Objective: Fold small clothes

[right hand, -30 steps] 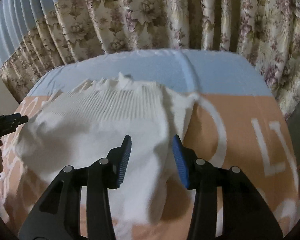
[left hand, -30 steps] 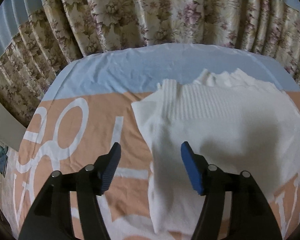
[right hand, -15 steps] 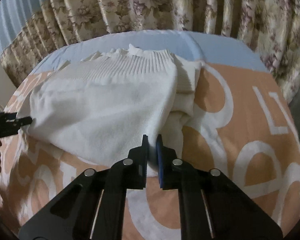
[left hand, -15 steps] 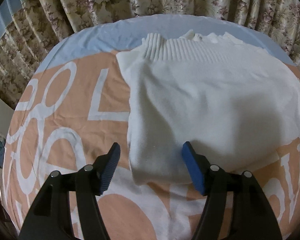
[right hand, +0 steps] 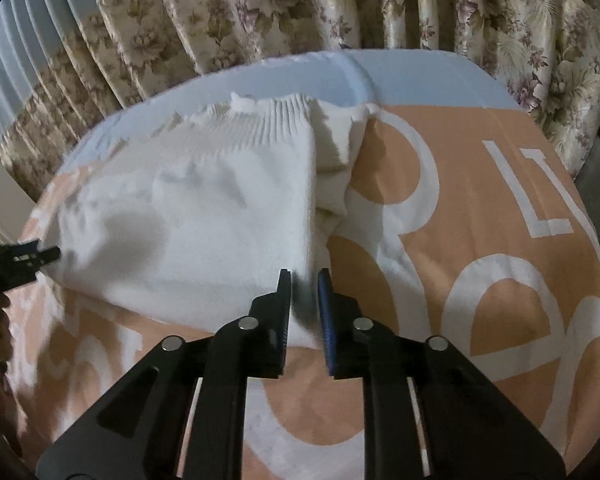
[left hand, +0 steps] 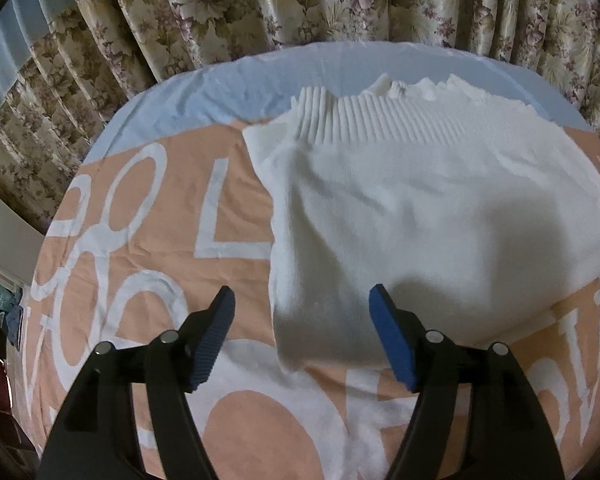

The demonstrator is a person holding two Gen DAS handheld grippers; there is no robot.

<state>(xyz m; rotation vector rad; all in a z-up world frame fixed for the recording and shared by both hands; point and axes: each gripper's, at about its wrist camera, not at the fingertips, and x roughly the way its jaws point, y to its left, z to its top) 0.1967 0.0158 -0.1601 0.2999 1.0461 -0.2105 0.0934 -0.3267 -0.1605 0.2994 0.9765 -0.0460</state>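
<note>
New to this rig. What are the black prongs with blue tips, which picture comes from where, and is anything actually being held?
There is no robot arm here. A person carries a hand-held gripper in each hand, and each has a fisheye camera that looks forward along its two black fingers with blue pads.

In the left wrist view, the left hand-held gripper stands open above the near corner of a white knit sweater; its jaws have just been opening and the pads touch nothing.

In the right wrist view, the right hand-held gripper is nearly closed and pinches the sweater's near edge between its pads. It closed within the last second and has just eased open slightly.

The sweater lies on an orange cloth with big white letters, in front of floral curtains.
</note>
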